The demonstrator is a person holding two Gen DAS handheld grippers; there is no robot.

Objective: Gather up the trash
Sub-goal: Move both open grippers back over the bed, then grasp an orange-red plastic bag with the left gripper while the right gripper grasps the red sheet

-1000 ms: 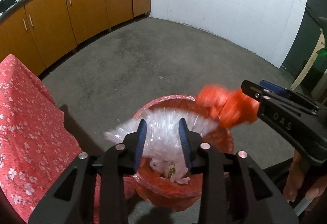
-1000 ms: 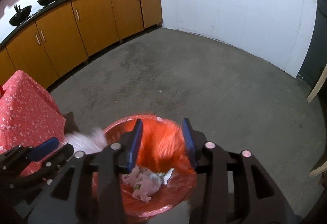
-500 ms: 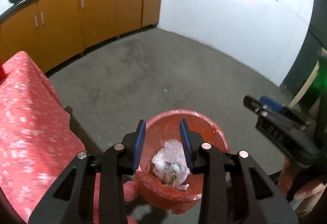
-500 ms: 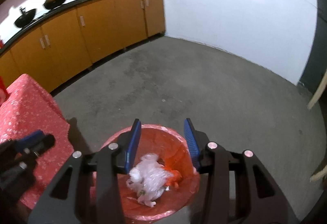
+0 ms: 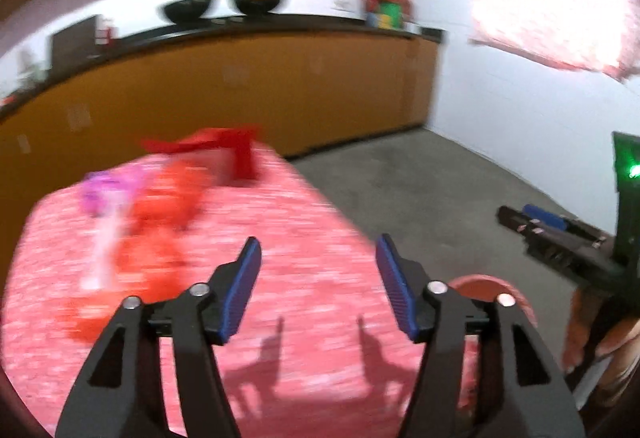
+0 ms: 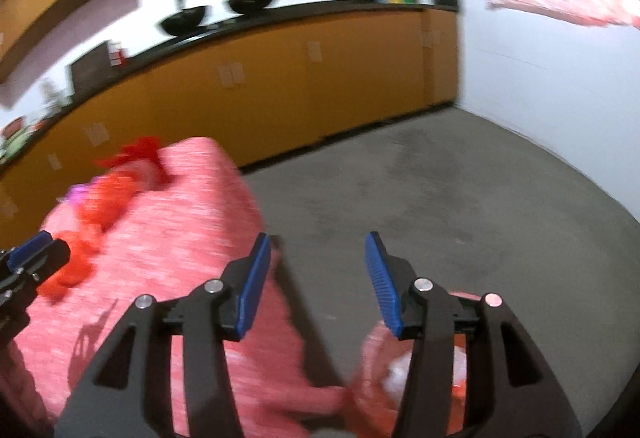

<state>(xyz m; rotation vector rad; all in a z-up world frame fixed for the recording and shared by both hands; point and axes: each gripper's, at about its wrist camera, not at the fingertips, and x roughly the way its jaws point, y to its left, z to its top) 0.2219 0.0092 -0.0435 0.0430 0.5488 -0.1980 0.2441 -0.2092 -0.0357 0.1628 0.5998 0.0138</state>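
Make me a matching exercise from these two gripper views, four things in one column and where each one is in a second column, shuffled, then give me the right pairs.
Things:
1. red bin
2. red scraps
3. black pans
4. left gripper

Places:
A. on the dark counter above the orange cabinets
B. lying on the pink flowered tablecloth
C. on the floor beside the table, low in both views
D. open and empty above the tablecloth

Pairs: 1-C, 2-B, 3-A, 4-D
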